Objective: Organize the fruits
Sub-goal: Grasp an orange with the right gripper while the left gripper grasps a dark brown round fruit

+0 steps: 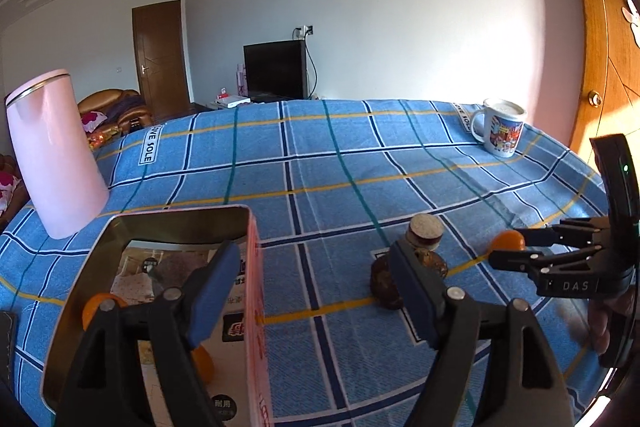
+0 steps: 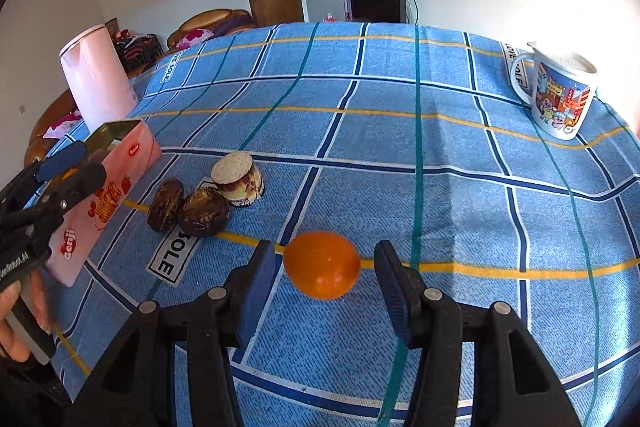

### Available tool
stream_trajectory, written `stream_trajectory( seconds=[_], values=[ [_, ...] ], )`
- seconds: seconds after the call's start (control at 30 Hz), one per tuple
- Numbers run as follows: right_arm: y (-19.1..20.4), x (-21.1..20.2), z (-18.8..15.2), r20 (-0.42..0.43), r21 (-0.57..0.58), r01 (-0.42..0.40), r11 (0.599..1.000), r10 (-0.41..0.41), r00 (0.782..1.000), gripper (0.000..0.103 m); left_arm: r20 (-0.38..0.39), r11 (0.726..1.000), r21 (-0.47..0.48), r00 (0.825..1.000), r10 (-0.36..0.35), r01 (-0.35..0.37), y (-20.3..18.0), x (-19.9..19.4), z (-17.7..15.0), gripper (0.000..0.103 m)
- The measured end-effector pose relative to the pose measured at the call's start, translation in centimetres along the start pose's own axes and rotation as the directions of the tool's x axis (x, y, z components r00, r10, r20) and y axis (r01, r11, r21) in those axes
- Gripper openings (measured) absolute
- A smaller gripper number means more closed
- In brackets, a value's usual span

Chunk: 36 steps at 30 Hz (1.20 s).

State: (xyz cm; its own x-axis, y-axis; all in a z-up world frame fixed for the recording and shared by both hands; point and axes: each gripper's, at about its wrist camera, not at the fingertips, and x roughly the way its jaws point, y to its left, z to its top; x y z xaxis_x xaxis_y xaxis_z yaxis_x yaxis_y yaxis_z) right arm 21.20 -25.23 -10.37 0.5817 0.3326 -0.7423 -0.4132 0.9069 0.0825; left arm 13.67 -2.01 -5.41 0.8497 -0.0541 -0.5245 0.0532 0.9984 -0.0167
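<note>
Your right hand-held gripper (image 2: 324, 291) gapes around a glossy orange (image 2: 322, 264), untouched, left hand-held gripper (image 1: 316, 291) wide over the pink "Genji" tin (image 2: 108, 203), "SOLE" on the checked cloth (image 2: 400, 147).

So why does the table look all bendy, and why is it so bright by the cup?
Left wrist view: the fisheye lens curves the tablecloth lines, and sunlight warms the wooden door. Right wrist view: glare whitens the wall behind the mug; the orange stays sharp.

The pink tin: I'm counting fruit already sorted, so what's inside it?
Inside the tin, two oranges show: one near its left wall, another lower down. The left gripper covers part of the floor, so more may be hidden.
</note>
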Motion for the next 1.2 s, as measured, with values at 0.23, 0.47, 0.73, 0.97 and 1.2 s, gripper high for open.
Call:
stream_trajectory(
  seconds=[0.23,0.47,0.73,0.97,1.2],
  values=[
    [0.1,0.1,-0.1,-0.007,-0.006,-0.024,1.000,0.024,1.000,0.041,-0.017,0.997,0.039,0.998,-0.062,0.062,-2.3,-0.2,-0.3,0.080],
    [0.3,-2.0,-0.1,0.103,0.036,-0.015,0.999,0.011,0.995,0.041,-0.105,0.993,0.092,0.992,-0.064,0.074,-4.5,2.4,0.1,0.079],
    [0.6,-1.9,0.0,0.119,0.042,-0.027,0.999,0.022,0.993,0.041,-0.227,0.990,0.098,0.971,-0.078,0.103,-5.1,5.2,0.1,0.060],
    [0.9,-2.0,-0.1,0.123,0.030,-0.022,0.999,0.019,0.992,0.041,-0.249,0.987,0.053,0.959,-0.134,0.152,-4.4,5.4,0.0,0.056],
    [0.9,-2.1,-0.2,0.126,0.027,-0.026,0.999,0.023,0.992,0.041,-0.291,0.989,0.020,0.947,-0.134,0.147,-3.6,5.9,-0.4,0.048]
  ],
)
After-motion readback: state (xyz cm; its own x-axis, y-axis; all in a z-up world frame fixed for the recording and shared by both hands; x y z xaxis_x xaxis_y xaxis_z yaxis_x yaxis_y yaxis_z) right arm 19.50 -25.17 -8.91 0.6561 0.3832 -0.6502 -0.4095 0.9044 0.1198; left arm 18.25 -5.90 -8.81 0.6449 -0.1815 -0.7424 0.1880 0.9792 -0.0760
